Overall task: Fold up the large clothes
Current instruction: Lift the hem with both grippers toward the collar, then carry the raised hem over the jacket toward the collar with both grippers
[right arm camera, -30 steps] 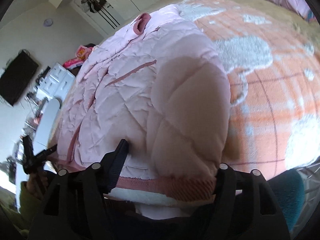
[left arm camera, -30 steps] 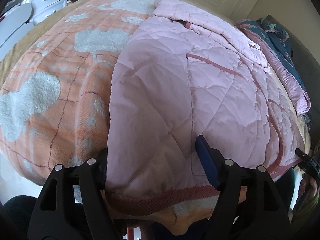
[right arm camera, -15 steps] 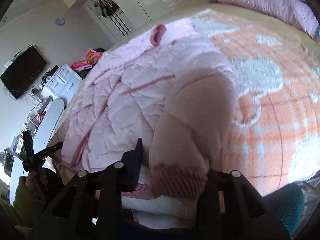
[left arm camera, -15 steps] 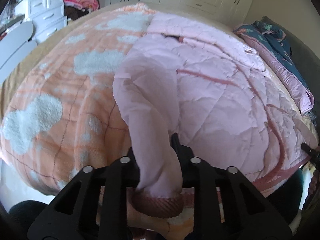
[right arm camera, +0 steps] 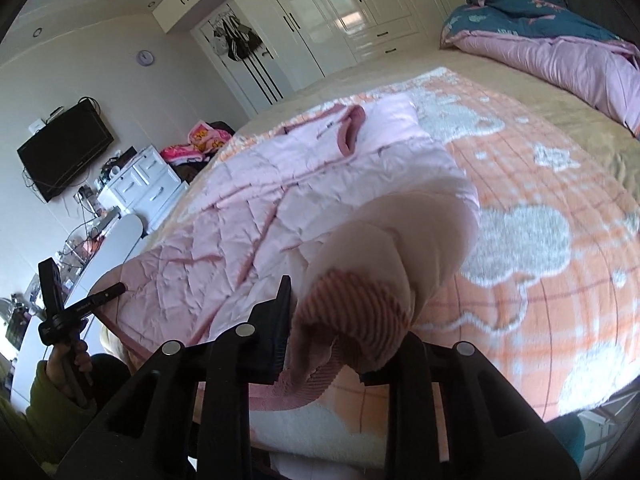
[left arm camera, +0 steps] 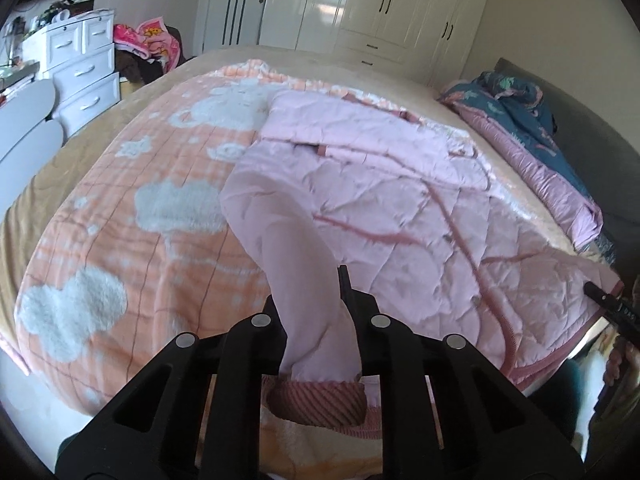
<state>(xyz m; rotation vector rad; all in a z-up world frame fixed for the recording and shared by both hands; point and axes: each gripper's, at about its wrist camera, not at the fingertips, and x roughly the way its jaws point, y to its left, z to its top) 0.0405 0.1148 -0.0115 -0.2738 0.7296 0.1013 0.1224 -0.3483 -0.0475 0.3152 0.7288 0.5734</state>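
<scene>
1. My left claw (left arm camera: 316, 320) is clamped on the hem corner of the pink quilted jacket (left arm camera: 392, 208); the cloth rises in a bunched column between the fingers, with the ribbed rose hem band (left arm camera: 316, 400) hanging just below them.
2. My right claw (right arm camera: 344, 332) has just been closing; its jaws stand narrow and pinch the opposite hem corner, with the ribbed band (right arm camera: 352, 304) bulging above the fingers.
3. The rest of the jacket lies spread ahead of both claws on the orange blanket with white patches (left arm camera: 132, 240), collar at the far end.
4. From the right claw, the left claw (right arm camera: 80, 304) shows far to the left, held in a hand (right arm camera: 72, 360) at the jacket's edge.
5. A blue-and-pink quilt (right arm camera: 560, 40) lies heaped well beyond, to the right.
</scene>
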